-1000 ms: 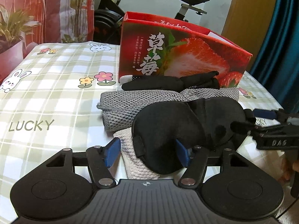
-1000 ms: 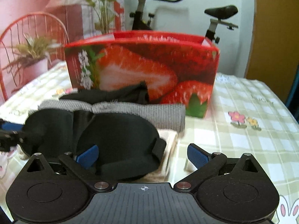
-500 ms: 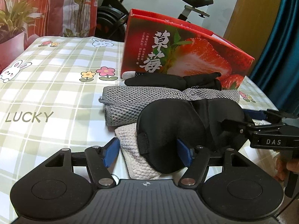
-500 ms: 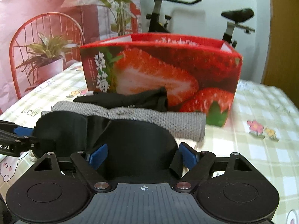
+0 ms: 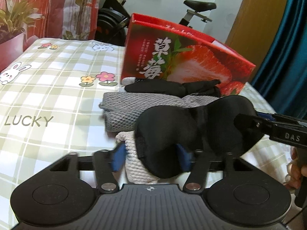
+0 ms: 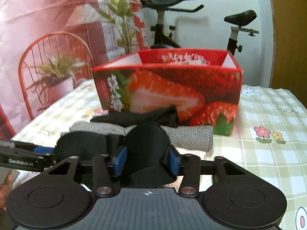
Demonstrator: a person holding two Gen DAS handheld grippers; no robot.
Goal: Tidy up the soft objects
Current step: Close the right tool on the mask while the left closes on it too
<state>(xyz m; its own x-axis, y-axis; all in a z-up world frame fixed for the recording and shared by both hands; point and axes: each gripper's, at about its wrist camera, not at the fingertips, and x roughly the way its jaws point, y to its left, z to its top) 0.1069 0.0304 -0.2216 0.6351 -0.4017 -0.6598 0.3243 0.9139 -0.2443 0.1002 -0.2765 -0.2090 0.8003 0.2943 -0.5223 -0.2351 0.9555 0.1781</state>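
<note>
The cream knit cloth [image 5: 134,164] is mostly hidden under the black sleep mask [image 5: 193,132], and in the right wrist view only a pale sliver of it shows. The black glove [image 5: 172,89] is half hidden behind the grey knit towel [image 5: 130,107], right against the strawberry box [image 5: 184,61] on the checked tabletop [image 5: 48,95].

The mask's long axis runs side to side between the two tools, roughly parallel to the box front. The left tool [image 5: 151,157] has one eye cup between its blue pads, along with the cream cloth's edge. The right tool [image 6: 146,160] is clamped on the other cup.

A second ago both tools stood wider apart; the mask now sits higher, lifted against the grey towel.
</note>
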